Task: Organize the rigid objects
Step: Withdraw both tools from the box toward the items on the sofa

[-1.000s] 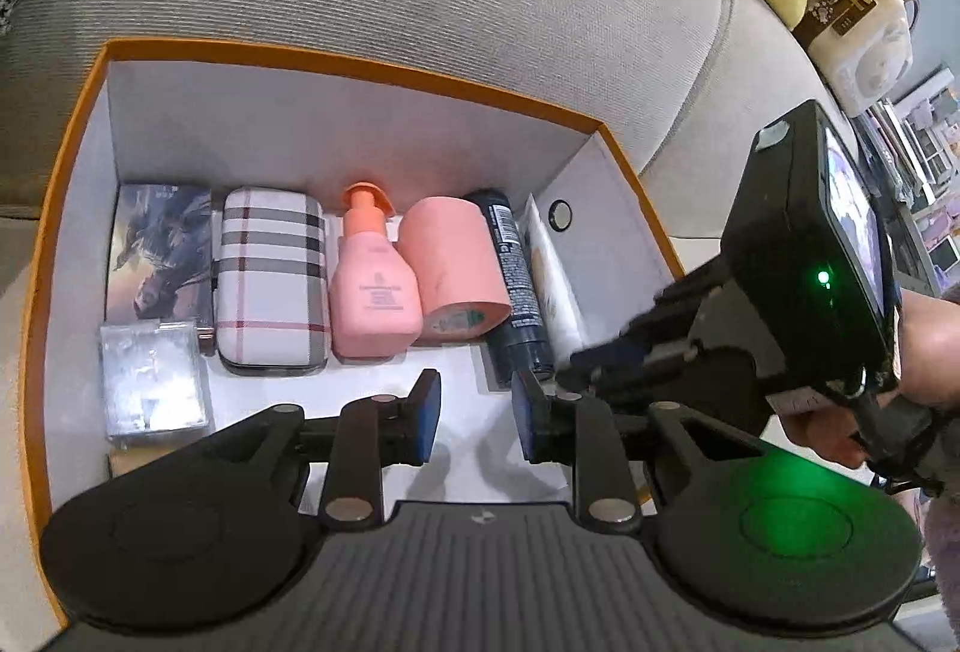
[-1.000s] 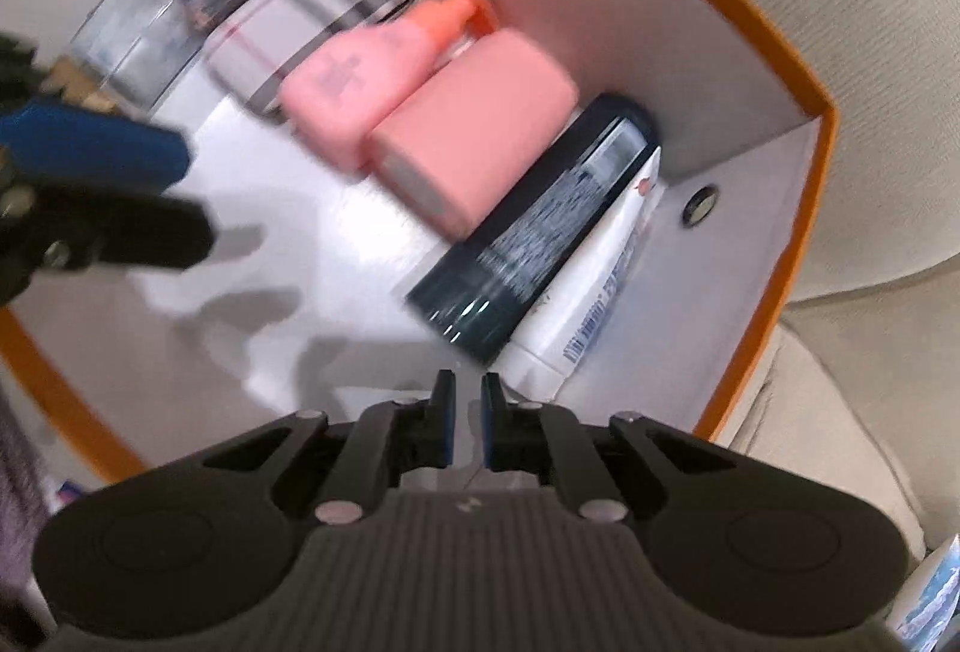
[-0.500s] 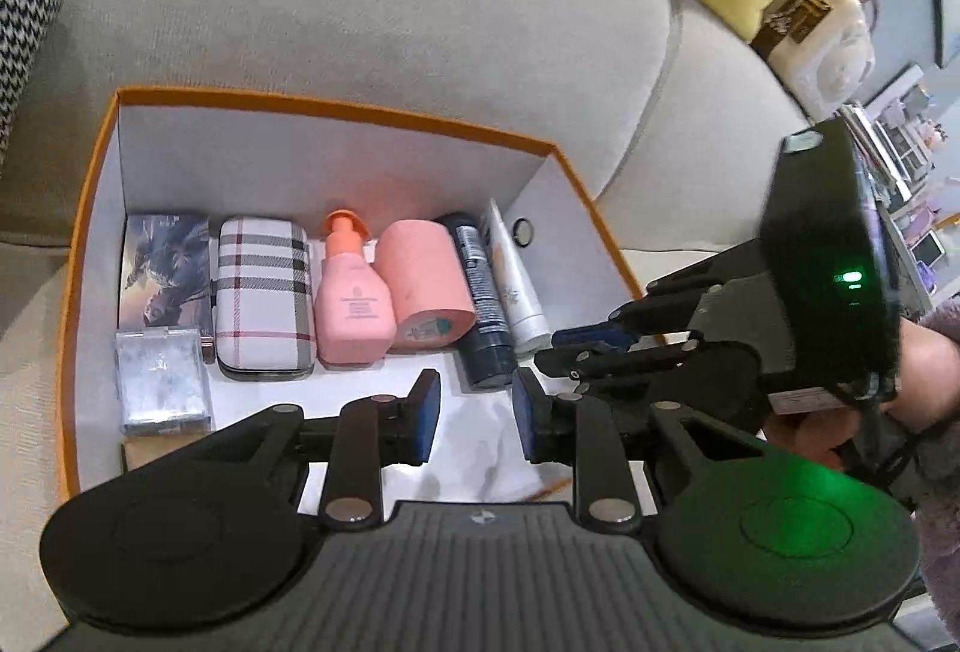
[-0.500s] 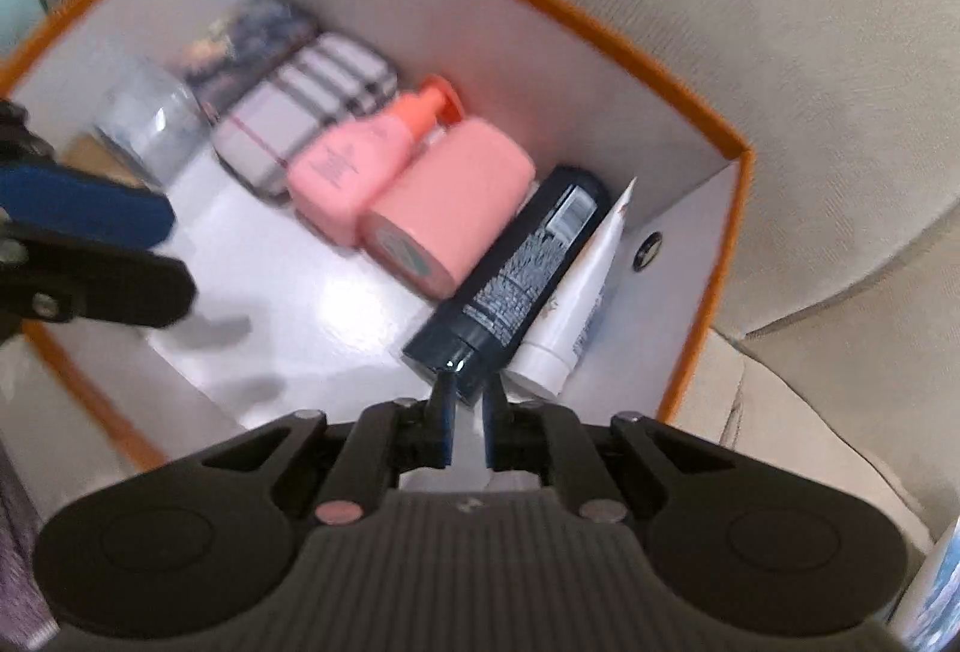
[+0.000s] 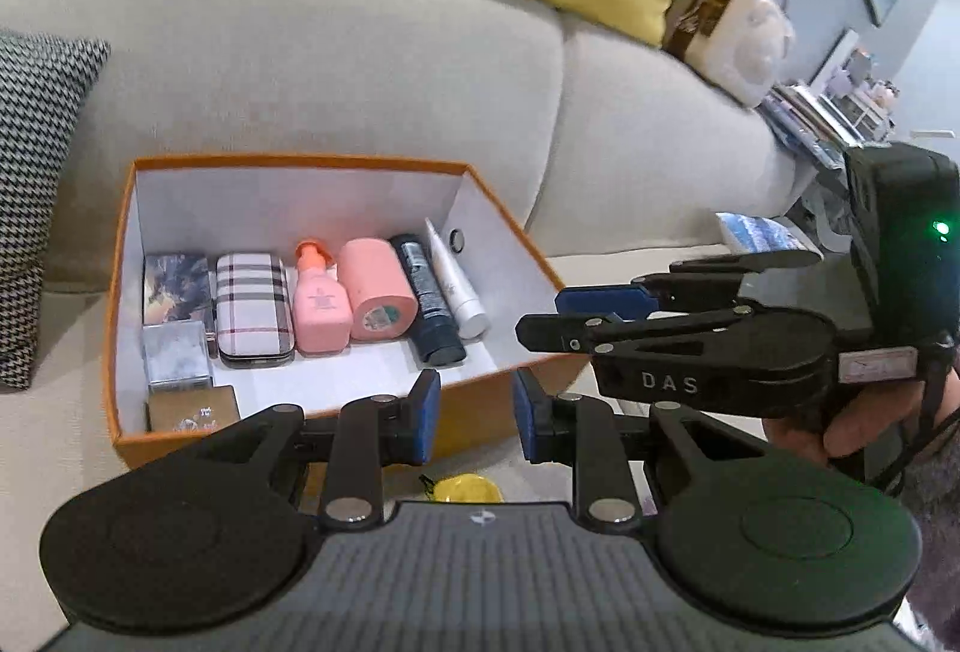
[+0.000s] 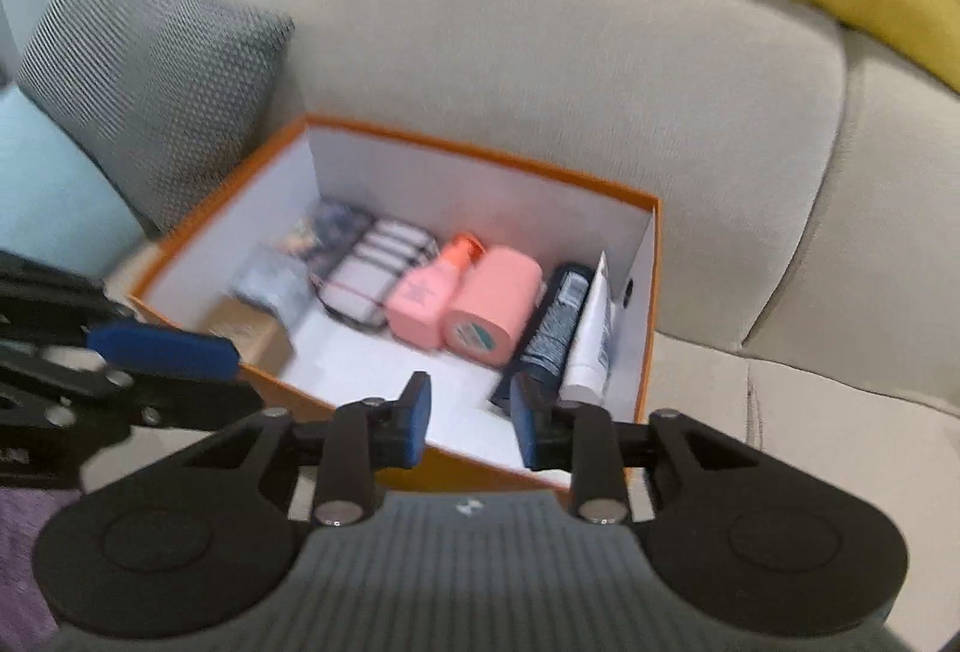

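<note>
Bottles (image 5: 360, 298) in box (image 5: 300, 163) on sofa (image 5: 300, 51)

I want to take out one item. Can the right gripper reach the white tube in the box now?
Probably yes: the right gripper is open and empty, and the white tube lies uncovered by the orange box wall.

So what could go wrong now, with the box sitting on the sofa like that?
The orange box sits on a soft sofa cushion, so a bump might tip it. The white tube leans on the box wall and could slide. The small yellow object lies outside the box, under the left gripper, easy to miss.
</note>
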Motion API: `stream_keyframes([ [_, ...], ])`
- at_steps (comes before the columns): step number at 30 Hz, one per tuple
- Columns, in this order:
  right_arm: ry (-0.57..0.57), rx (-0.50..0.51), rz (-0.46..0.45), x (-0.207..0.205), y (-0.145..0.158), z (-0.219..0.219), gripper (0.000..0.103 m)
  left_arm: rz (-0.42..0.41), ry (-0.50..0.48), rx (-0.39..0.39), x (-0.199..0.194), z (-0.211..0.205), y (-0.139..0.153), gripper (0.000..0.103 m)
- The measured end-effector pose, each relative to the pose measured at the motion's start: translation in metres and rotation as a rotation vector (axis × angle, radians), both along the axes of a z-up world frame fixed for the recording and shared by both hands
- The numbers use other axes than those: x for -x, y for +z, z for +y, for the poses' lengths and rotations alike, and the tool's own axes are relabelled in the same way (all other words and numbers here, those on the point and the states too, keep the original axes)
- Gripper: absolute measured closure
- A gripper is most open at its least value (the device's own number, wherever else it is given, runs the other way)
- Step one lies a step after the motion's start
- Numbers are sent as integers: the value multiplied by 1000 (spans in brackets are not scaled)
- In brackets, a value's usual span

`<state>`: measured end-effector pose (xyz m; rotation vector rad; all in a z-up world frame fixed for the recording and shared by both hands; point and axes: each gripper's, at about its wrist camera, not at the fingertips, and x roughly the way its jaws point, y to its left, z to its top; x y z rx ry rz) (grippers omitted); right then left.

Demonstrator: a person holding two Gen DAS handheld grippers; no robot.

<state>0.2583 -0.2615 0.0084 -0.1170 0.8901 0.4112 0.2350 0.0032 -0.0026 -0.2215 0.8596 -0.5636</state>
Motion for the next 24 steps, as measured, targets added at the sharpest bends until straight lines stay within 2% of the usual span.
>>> stream_keyframes([
  [3,-33,-43,-35,31,1,-3,61,-14,-20,5,21,-1,-1,74],
  [6,-62,-80,-11,63,-12,-4,61,13,-33,-15,39,-1,-13,74],
  [8,-80,-66,13,83,-27,-2,61,50,-41,-56,51,-1,-26,74],
  [11,-82,-45,67,110,-53,1,61,105,-68,-64,68,2,-46,66],
  [14,-64,-10,100,131,-70,3,61,160,-95,-78,82,7,-62,64],
  [18,-96,15,123,150,-83,-1,61,238,-112,-114,97,8,-82,55],
  [21,-145,-27,148,155,-89,-12,61,273,-144,-149,102,-3,-95,49],
  [24,-153,-60,145,158,-92,-15,60,307,-168,-162,100,-16,-109,48],
])
